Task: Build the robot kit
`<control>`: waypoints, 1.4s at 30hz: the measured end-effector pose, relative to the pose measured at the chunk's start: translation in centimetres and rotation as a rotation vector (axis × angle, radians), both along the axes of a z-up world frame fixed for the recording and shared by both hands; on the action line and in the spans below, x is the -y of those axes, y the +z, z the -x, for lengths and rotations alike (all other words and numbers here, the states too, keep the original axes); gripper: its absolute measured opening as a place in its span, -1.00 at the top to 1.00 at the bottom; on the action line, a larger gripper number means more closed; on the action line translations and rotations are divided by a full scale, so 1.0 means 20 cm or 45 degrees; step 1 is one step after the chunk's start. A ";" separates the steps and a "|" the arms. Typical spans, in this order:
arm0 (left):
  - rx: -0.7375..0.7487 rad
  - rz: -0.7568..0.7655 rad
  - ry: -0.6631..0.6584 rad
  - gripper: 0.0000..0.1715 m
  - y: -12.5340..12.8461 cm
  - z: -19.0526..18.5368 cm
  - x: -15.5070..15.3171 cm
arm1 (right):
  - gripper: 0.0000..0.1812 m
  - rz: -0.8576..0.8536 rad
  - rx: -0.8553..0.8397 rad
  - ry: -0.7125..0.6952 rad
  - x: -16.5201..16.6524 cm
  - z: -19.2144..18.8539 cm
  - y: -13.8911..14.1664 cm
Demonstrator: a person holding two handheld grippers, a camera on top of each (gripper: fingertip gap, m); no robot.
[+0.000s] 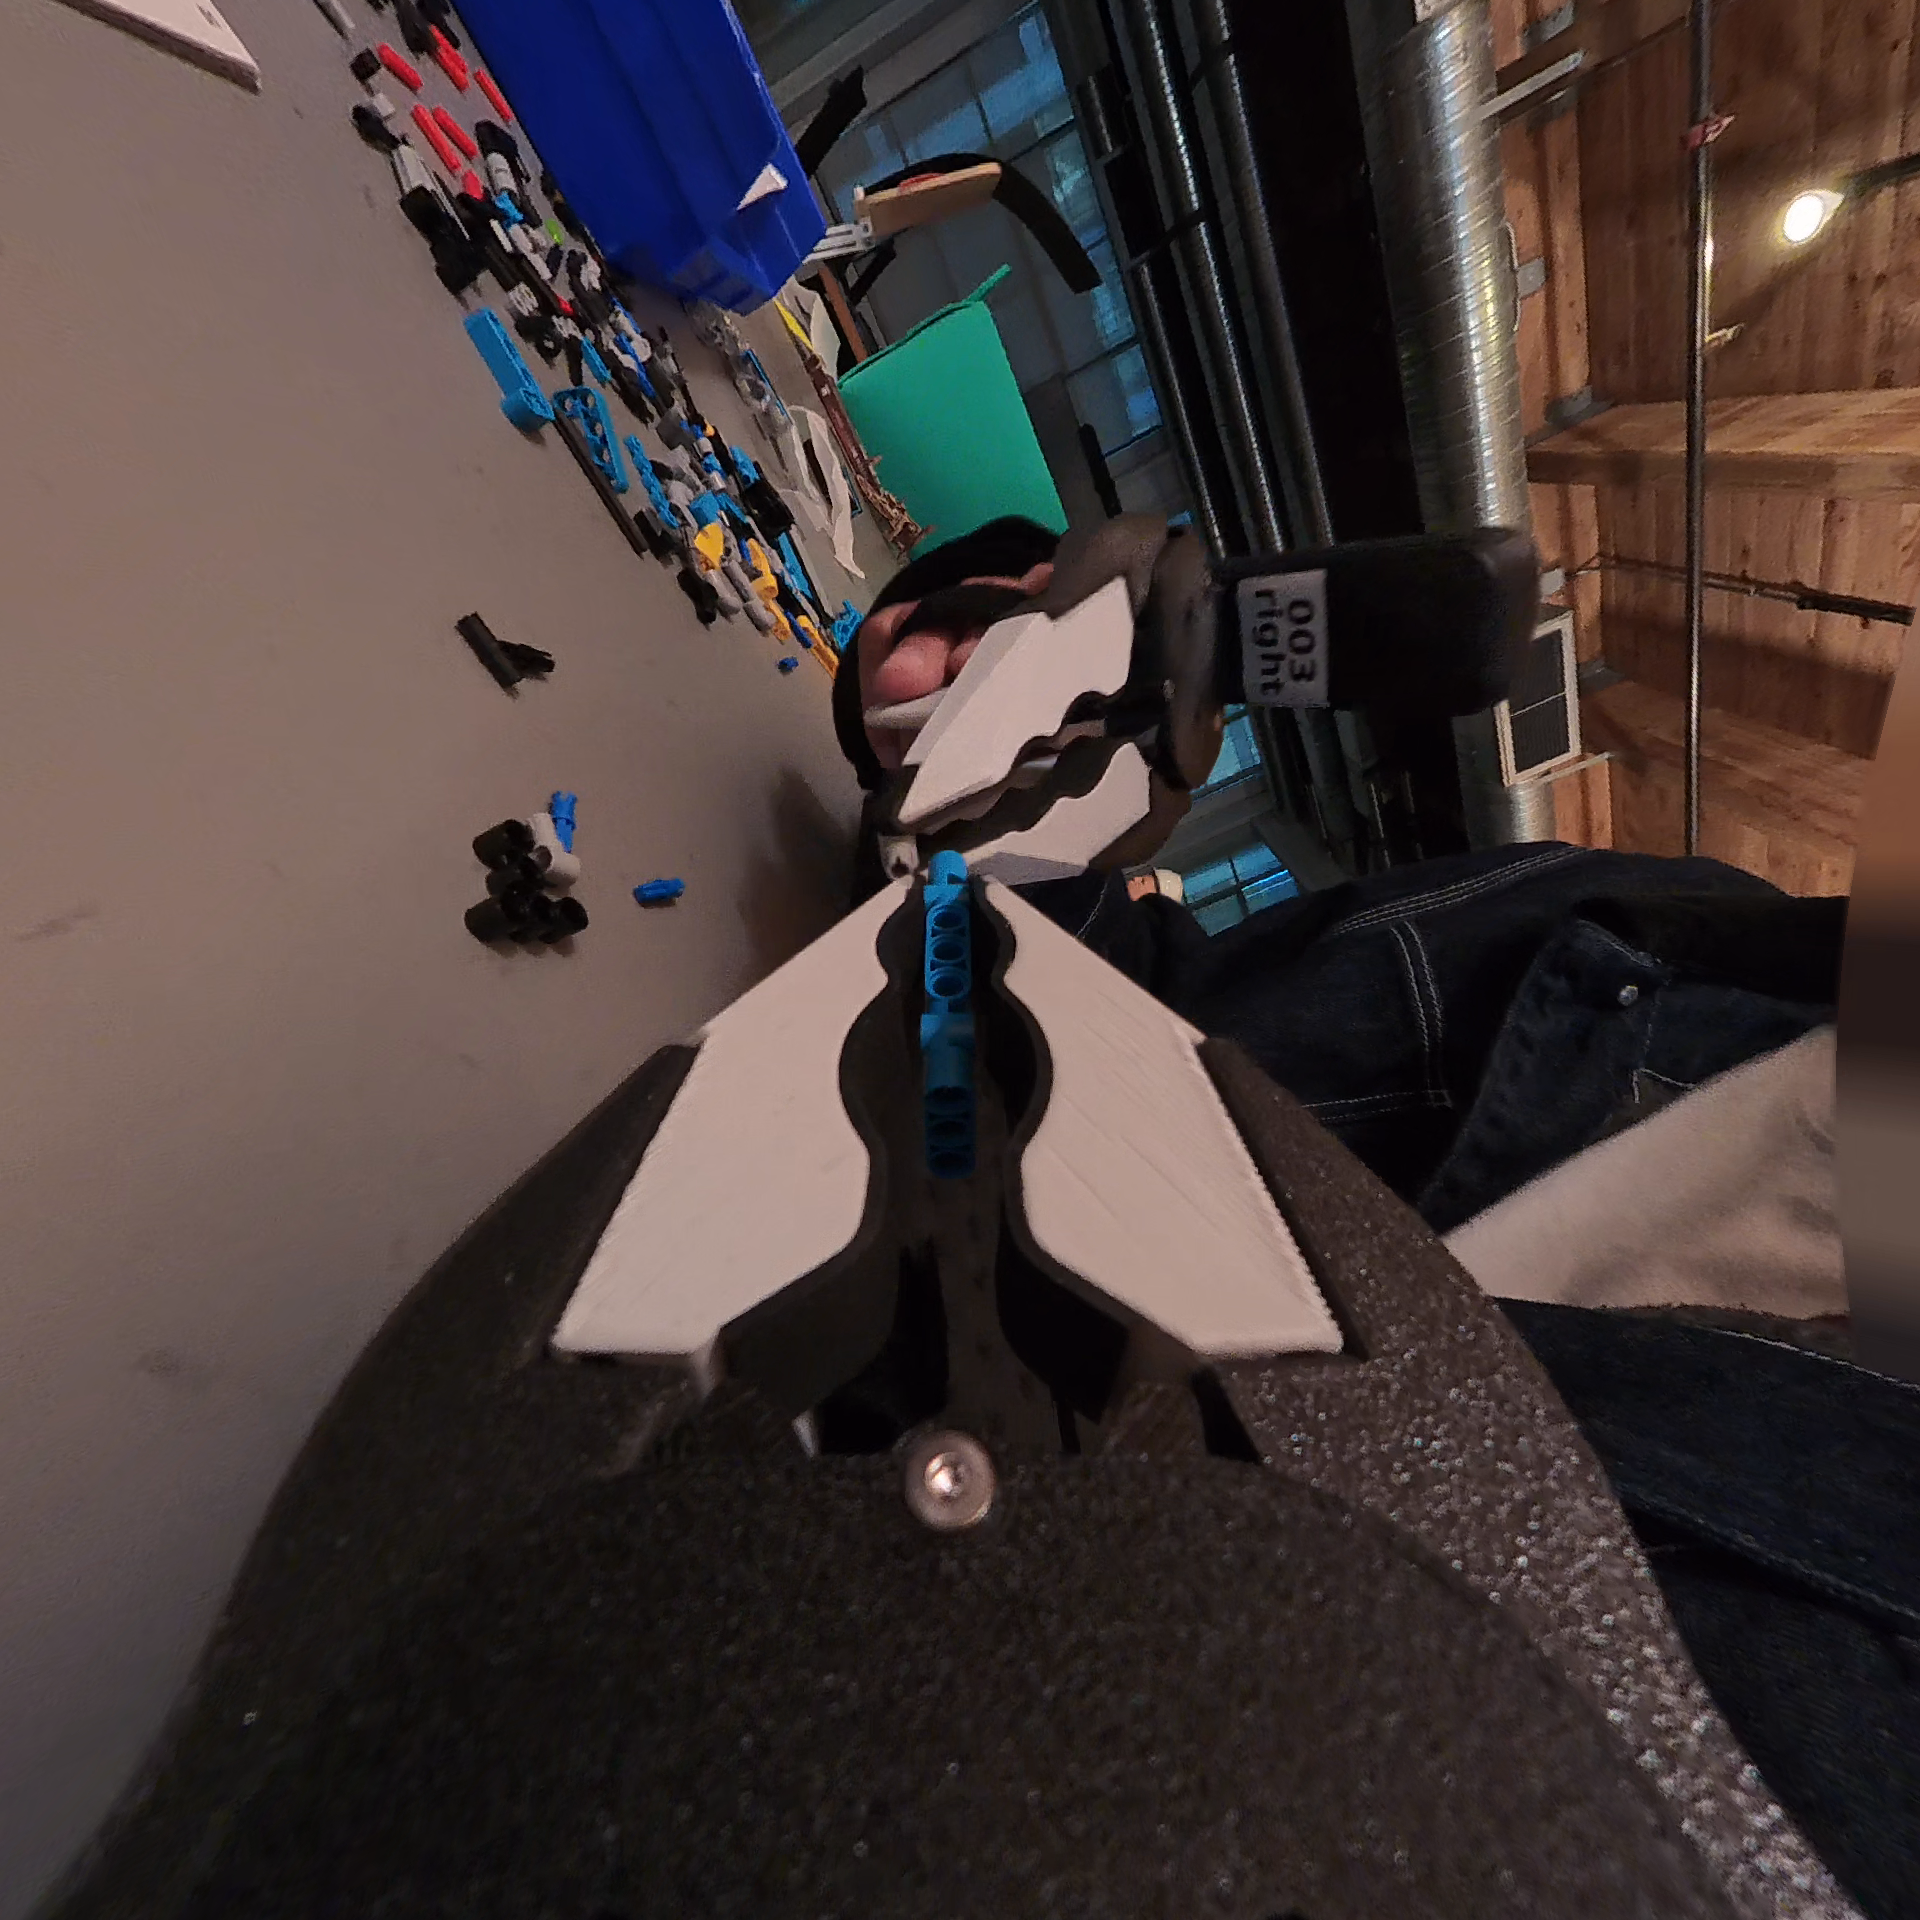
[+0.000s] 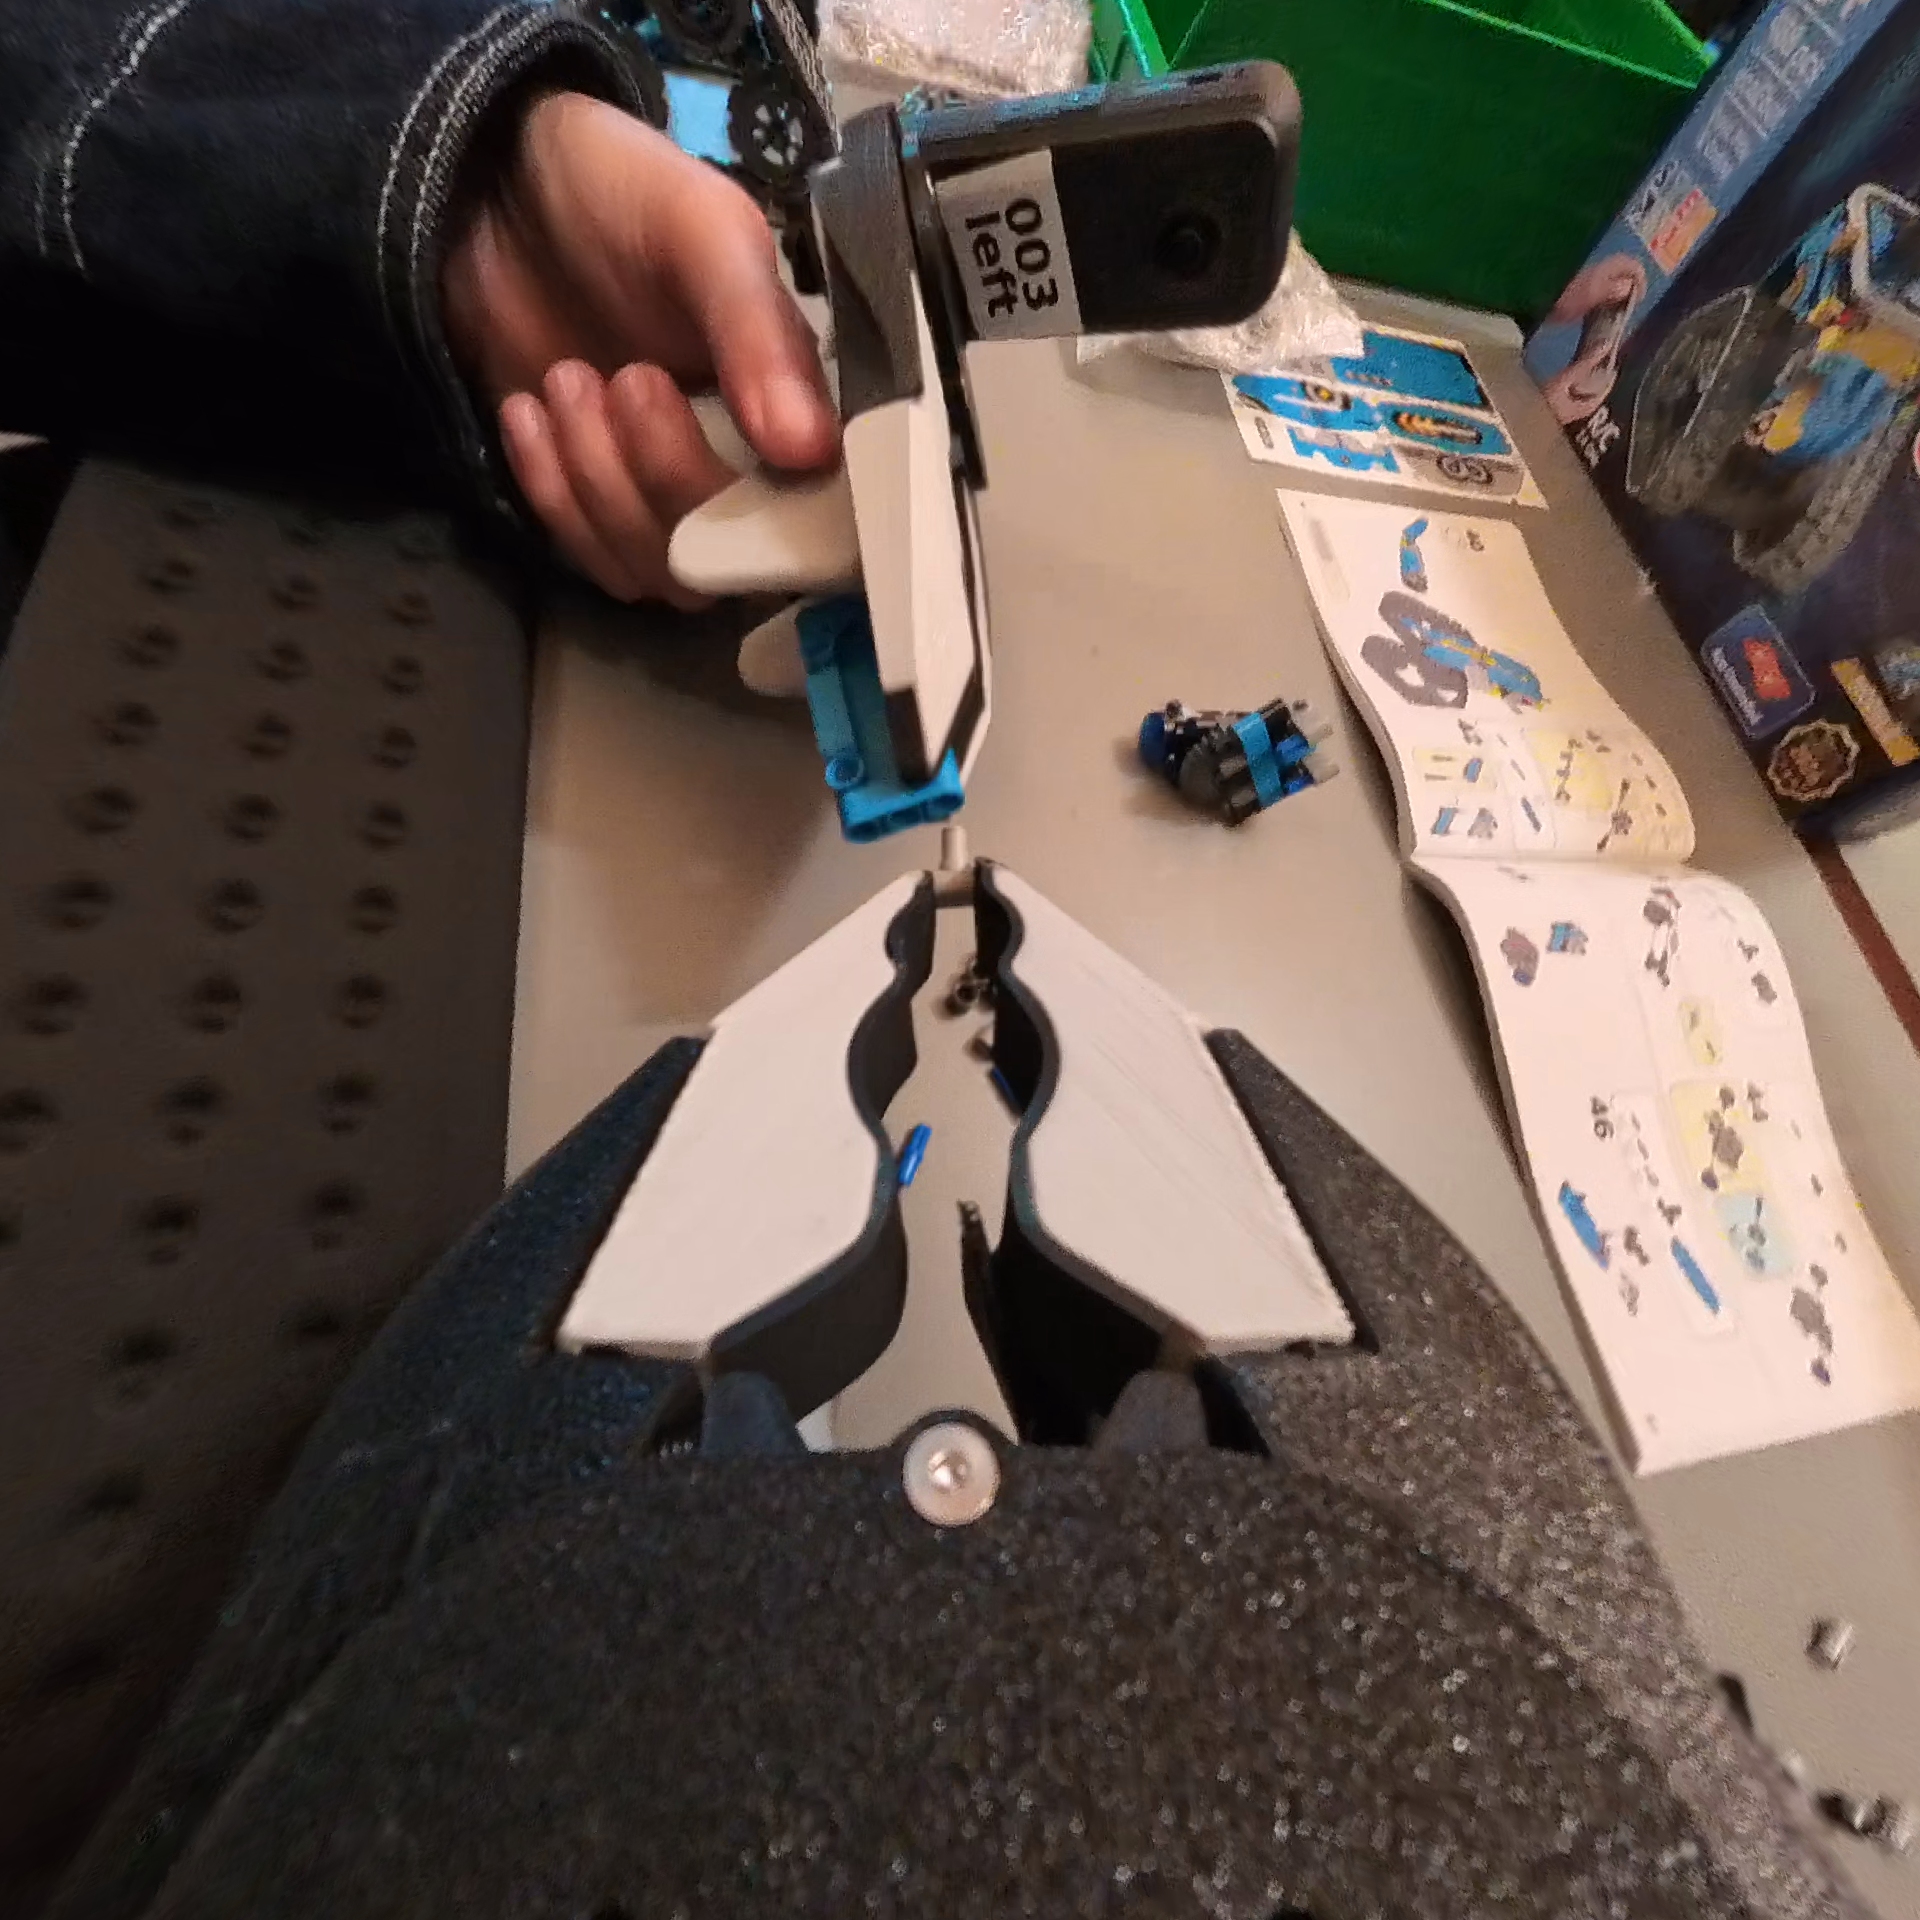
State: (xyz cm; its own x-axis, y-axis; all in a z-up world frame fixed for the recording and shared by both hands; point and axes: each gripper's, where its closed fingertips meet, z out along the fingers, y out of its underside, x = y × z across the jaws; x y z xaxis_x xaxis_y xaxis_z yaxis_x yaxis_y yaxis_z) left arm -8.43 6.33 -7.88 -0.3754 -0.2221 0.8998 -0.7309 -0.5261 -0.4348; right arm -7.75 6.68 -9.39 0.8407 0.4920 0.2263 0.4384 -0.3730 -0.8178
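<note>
The left gripper (image 1: 948, 883) has its fingers clamped on a blue beam with holes (image 1: 948, 997), held up above the grey bench (image 1: 208, 831). The right gripper (image 2: 961, 878) pinches a small grey pin (image 2: 951, 847) at its fingertips, just beside the beam's end. An open instruction booklet (image 2: 1558, 935) and a small black-and-blue assembly (image 2: 1231, 750) lie on the bench nearby.
</note>
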 end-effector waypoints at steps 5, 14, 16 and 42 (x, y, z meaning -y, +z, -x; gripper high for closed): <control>-0.003 -0.001 -0.001 0.94 0.00 0.00 0.00 | 0.93 0.002 -0.023 0.043 0.00 0.00 0.03; -0.033 -0.021 -0.001 0.94 -0.03 -0.01 0.00 | 0.93 0.016 0.039 0.036 0.00 0.00 0.00; -0.040 -0.031 0.006 0.94 -0.03 -0.01 0.00 | 0.93 0.018 0.054 0.027 0.00 0.00 0.00; -0.053 -0.037 0.020 0.94 -0.04 -0.02 -0.01 | 0.93 -0.004 0.081 0.041 0.01 0.00 0.00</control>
